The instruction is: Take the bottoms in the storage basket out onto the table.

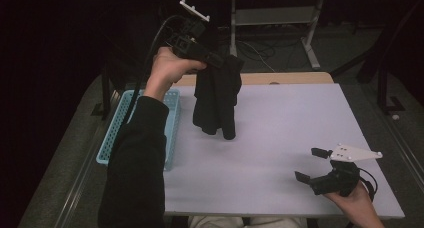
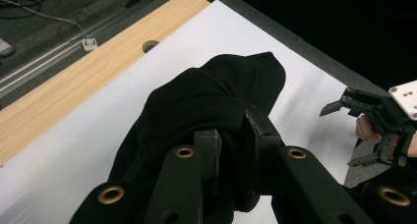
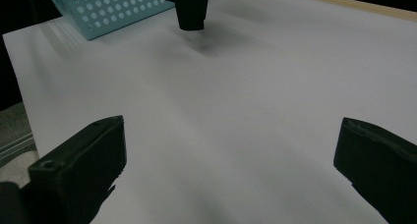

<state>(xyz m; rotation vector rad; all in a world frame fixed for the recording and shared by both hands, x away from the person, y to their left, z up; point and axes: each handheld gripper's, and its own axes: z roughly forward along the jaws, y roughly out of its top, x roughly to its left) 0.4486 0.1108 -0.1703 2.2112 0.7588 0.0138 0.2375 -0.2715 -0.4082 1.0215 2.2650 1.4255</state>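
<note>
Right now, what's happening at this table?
A person works two handheld grippers. The left gripper is shut on a black cloth, holding it up so it hangs over the white table, beside the blue basket. The right gripper rests open near the table's near right corner, holding nothing.

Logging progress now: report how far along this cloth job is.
Done: the left hand-held gripper has the black cloth lifted above the white table. In hand: cloth hanging beside the blue basket. Left: setting it down; the right hand-held gripper waits open.
</note>
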